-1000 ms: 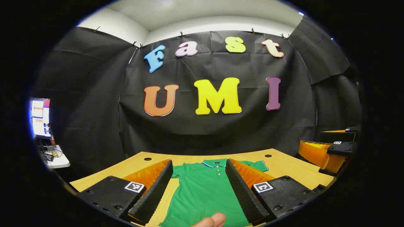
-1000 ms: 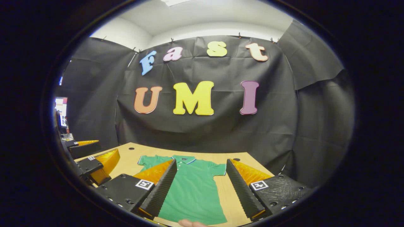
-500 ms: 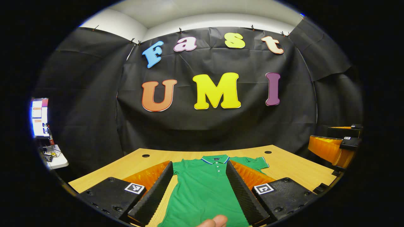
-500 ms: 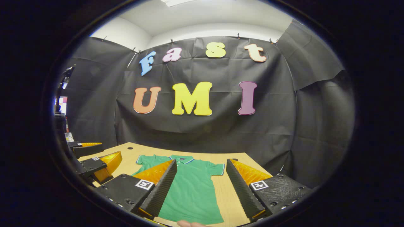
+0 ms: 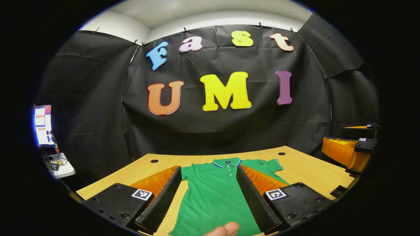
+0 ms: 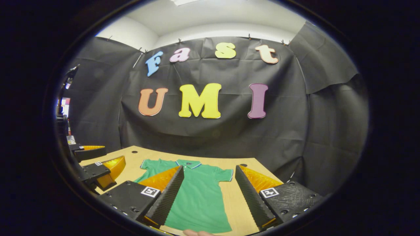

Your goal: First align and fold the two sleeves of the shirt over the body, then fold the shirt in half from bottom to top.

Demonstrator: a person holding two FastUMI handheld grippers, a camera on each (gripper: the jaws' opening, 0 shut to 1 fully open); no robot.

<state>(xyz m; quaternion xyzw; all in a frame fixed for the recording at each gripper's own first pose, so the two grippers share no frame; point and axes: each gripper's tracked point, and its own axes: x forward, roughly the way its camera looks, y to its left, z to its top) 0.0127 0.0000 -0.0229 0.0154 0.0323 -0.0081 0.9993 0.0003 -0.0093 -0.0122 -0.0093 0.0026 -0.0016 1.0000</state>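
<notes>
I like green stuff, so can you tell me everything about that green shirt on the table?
The shirt is a bright green polo of soft knit-looking cloth, with a collar edged in blue and white, a short row of buttons, and short sleeves with the same trim. It lies flat and unfolded, front up, on the wooden table, collar toward the back wall. Neither claw touches it.

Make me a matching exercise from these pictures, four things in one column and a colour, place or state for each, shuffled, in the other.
Things:
1. shirt
2. table
3. left gripper
4. monitor

Descriptions:
A. lit, at the booth's left edge
B. light wood, with round holes near its far edge
C. green, lying flat, sleeves spread out
D. open, held above the shirt

Pairs: 1-C, 2-B, 3-D, 4-A
</notes>
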